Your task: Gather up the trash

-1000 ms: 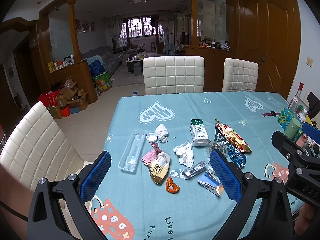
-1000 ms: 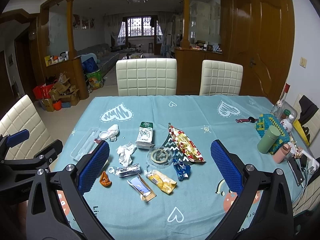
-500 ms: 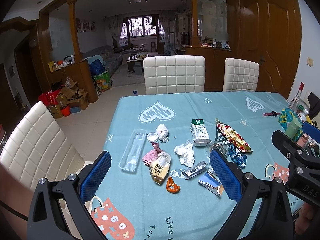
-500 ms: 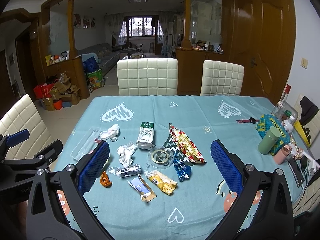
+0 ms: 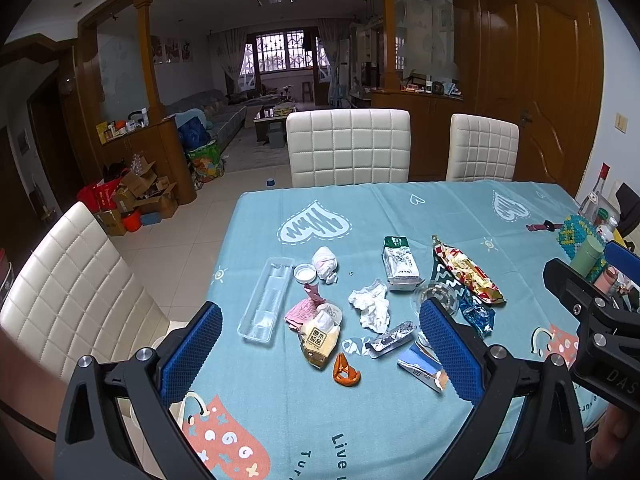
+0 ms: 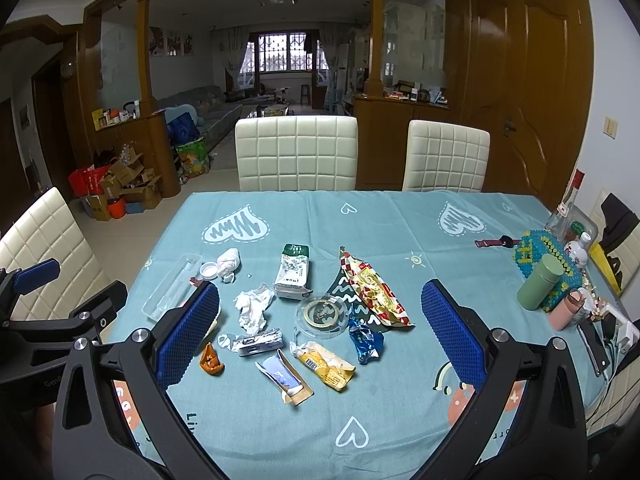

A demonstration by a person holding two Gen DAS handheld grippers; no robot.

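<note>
Trash lies scattered mid-table on a teal tablecloth (image 6: 392,220): a crumpled white tissue (image 6: 253,307), a green-and-white milk carton (image 6: 293,272), a red-gold snack wrapper (image 6: 374,290), a round clear lid (image 6: 322,314), a blue foil wrapper (image 6: 365,340), a yellow wrapper (image 6: 325,364), an orange peel (image 6: 211,360) and a clear plastic tray (image 5: 266,300). My left gripper (image 5: 320,354) hovers open above the table's near left part. My right gripper (image 6: 320,344) hovers open over the near middle. Neither holds anything.
White padded chairs (image 6: 296,152) stand at the far side and at the left (image 5: 68,280). At the right edge sit a green flask (image 6: 538,282), a beaded box (image 6: 548,256), bottles and phones. Cardboard boxes (image 5: 136,196) clutter the floor at left.
</note>
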